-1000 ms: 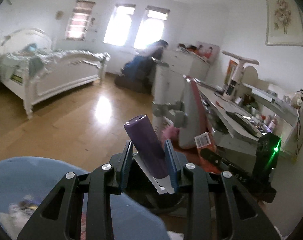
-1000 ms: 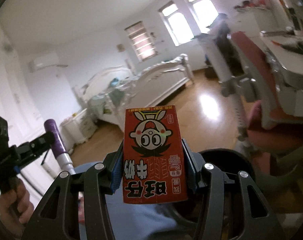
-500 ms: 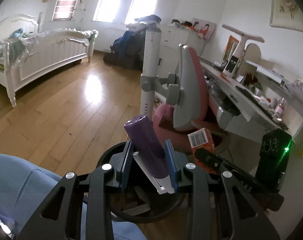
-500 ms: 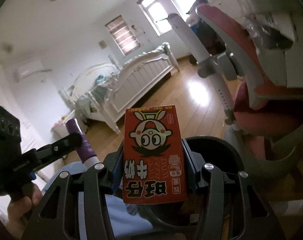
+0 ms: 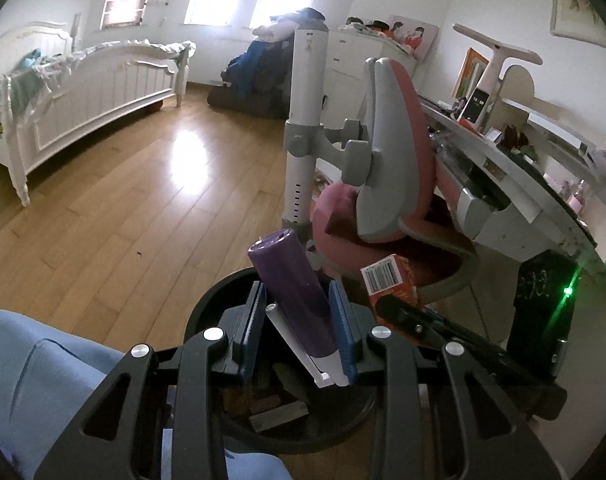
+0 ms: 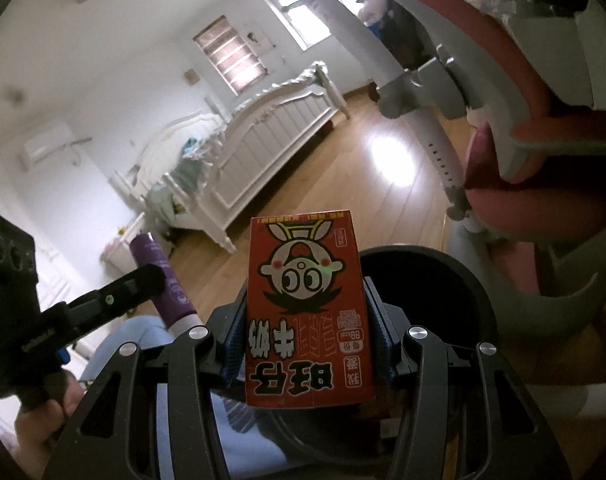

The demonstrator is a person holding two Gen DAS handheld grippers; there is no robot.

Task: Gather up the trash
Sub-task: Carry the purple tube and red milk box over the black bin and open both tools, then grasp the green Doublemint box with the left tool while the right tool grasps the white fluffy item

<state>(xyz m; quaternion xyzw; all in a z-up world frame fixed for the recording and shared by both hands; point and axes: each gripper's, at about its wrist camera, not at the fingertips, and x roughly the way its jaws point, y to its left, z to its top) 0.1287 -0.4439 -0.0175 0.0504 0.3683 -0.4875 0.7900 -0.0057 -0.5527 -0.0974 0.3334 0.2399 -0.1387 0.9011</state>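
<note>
My left gripper (image 5: pixel 299 320) is shut on a purple tube with a white end (image 5: pixel 293 284), which sticks up and away from the jaws. Directly below it stands a round black trash bin (image 5: pixel 207 308) with scraps inside. My right gripper (image 6: pixel 307 336) is shut on a red milk carton with a cartoon face (image 6: pixel 305 308), held over the same black bin (image 6: pixel 455 280). In the left wrist view the red carton (image 5: pixel 389 280) and the right gripper (image 5: pixel 407 316) show at the right. The right wrist view has the purple tube (image 6: pixel 159 276) and left gripper (image 6: pixel 115 292) at the left.
A pink and grey desk chair (image 5: pixel 387 168) stands just behind the bin, beside a white desk (image 5: pixel 523 184) with clutter. A white bed (image 5: pixel 83 80) is far left across the wooden floor (image 5: pixel 123 200). The person's blue-clad leg (image 5: pixel 31 380) is at the lower left.
Both grippers have come down and forward toward the black bin, which now lies right under them. The chair looms closer. Both grips are unchanged.
</note>
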